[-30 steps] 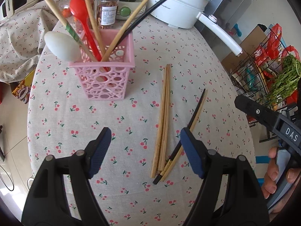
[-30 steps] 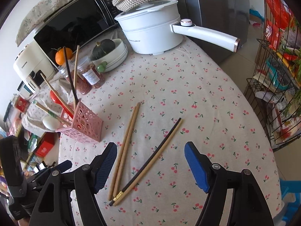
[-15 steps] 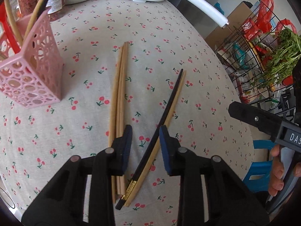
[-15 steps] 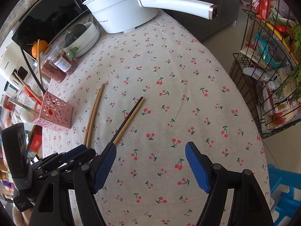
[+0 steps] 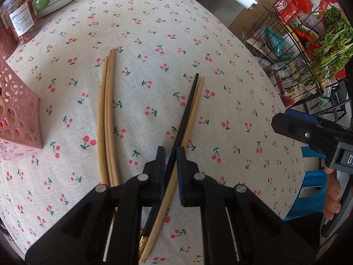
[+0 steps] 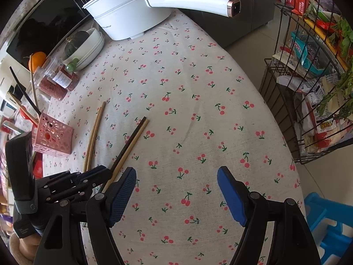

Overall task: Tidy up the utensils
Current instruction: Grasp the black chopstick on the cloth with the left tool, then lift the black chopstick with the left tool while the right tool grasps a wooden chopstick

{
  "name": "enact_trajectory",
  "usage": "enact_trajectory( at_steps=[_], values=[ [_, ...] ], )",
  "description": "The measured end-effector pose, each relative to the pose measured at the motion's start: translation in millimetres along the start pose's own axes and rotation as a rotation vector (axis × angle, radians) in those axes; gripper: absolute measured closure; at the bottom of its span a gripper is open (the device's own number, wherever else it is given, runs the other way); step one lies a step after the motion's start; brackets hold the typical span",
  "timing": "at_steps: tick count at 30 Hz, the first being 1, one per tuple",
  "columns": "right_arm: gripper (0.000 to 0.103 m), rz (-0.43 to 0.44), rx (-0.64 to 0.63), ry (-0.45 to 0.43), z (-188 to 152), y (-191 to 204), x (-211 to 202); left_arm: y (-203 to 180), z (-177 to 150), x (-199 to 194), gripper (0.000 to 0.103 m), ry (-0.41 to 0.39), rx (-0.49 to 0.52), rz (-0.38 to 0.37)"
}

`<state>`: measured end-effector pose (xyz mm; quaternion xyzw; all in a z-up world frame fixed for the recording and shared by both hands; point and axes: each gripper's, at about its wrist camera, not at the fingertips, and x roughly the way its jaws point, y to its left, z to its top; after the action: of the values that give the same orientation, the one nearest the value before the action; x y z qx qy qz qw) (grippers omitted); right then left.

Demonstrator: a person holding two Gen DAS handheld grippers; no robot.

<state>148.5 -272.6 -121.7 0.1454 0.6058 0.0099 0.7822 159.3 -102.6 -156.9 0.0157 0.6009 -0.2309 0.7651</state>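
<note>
Chopsticks getting pinched

Left hand-held gripper [image 5: 171,154] had just been closing and ended up clamped on the black chopstick [image 5: 186,112] and the tan chopstick [image 5: 194,108] beside it, both lying on the desk [image 5: 231,66]. Right hand-held gripper [image 6: 176,190] hung wide apart over bare cloth. Pink basket [image 6: 51,133] sat further left, past two more wooden chopsticks [image 5: 107,114].

1. This was a home kitchen: a white electric pot [image 6: 130,15] stood at the desk's [image 6: 198,110] twelve o'clock edge.
2. A microwave [image 6: 42,28] sat at ten o'clock.
3. A wire rack [image 6: 313,70] of groceries stood at three o'clock.
</note>
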Motion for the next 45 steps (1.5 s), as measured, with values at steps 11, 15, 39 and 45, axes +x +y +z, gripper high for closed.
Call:
enact_trajectory(
  at_steps=[11, 15, 39, 45],
  values=[
    [0.026, 0.018, -0.016, 0.0, 3, 6, -1, -29, 22, 19, 0.092, 0.131, 0.141, 0.216],
    [0.026, 0.015, -0.008, 0.009, 2, 2, -1, -25, 28, 20, 0.095, 0.117, 0.106, 0.211],
    [0.025, 0.05, 0.001, 0.132, 0, 55, 46, 55, -49, -105, 0.096, -0.255, -0.164, 0.063],
    [0.025, 0.064, -0.022, 0.185, -4, 91, 72, 66, -53, -113, 0.096, -0.261, -0.178, 0.046]
  ],
)
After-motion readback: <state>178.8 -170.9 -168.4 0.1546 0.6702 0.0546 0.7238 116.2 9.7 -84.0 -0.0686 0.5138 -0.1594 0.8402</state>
